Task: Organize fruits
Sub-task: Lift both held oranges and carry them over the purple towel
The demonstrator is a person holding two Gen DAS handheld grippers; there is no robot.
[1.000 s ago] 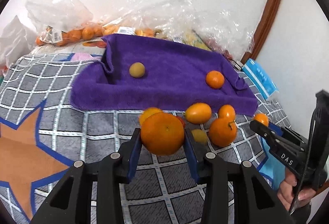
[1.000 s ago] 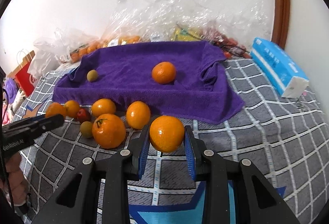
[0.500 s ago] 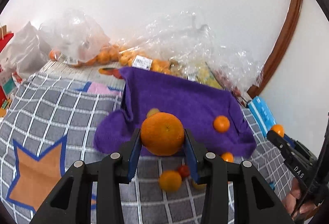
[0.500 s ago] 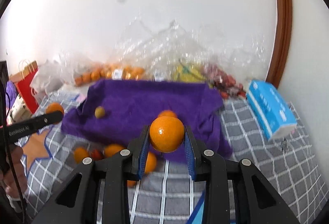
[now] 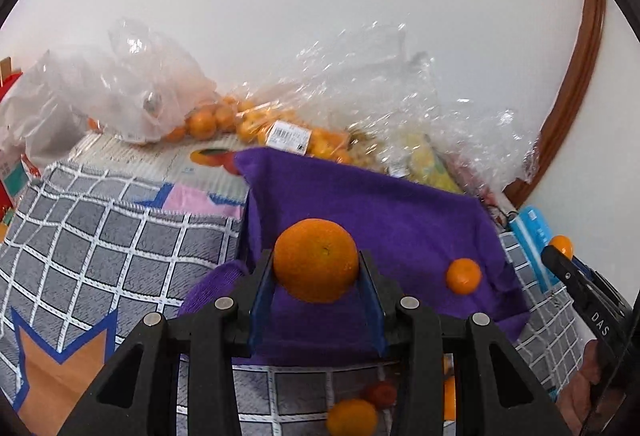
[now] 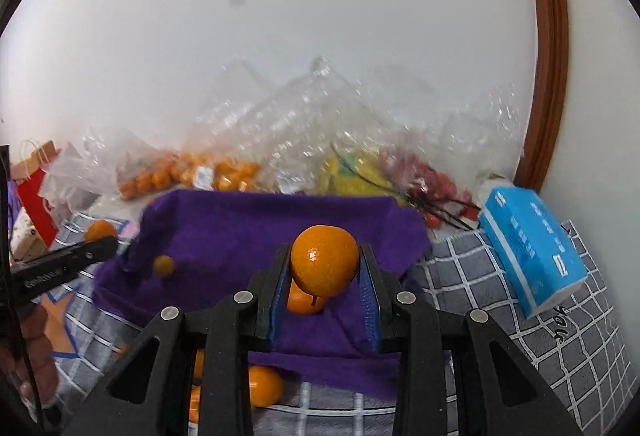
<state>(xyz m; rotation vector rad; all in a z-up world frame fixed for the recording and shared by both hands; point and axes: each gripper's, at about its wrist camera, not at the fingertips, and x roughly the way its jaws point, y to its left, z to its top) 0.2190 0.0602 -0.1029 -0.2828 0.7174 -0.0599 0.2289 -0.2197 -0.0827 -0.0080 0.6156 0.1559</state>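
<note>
My left gripper (image 5: 316, 276) is shut on a large orange (image 5: 316, 264) and holds it above the near left part of the purple towel (image 5: 384, 204). My right gripper (image 6: 324, 278) is shut on a smaller orange (image 6: 324, 258) above the towel (image 6: 240, 224). A mandarin (image 5: 463, 276) lies on the towel at the right; in the right wrist view it (image 6: 302, 302) sits just behind the held orange. A small yellow-green fruit (image 6: 163, 266) lies on the towel's left. Several loose fruits (image 5: 352, 416) lie on the rug in front of the towel.
Clear plastic bags of mandarins (image 5: 208, 120) and other fruit (image 6: 352, 172) line the wall behind the towel. A blue tissue pack (image 6: 532, 248) lies at the right. The checked grey rug (image 5: 100, 244) spreads left. A wooden door frame (image 6: 548, 48) stands at the right.
Both grippers have risen and moved forward over the towel with their oranges. The loose fruits on the rug have dropped to the bottom of both views.
</note>
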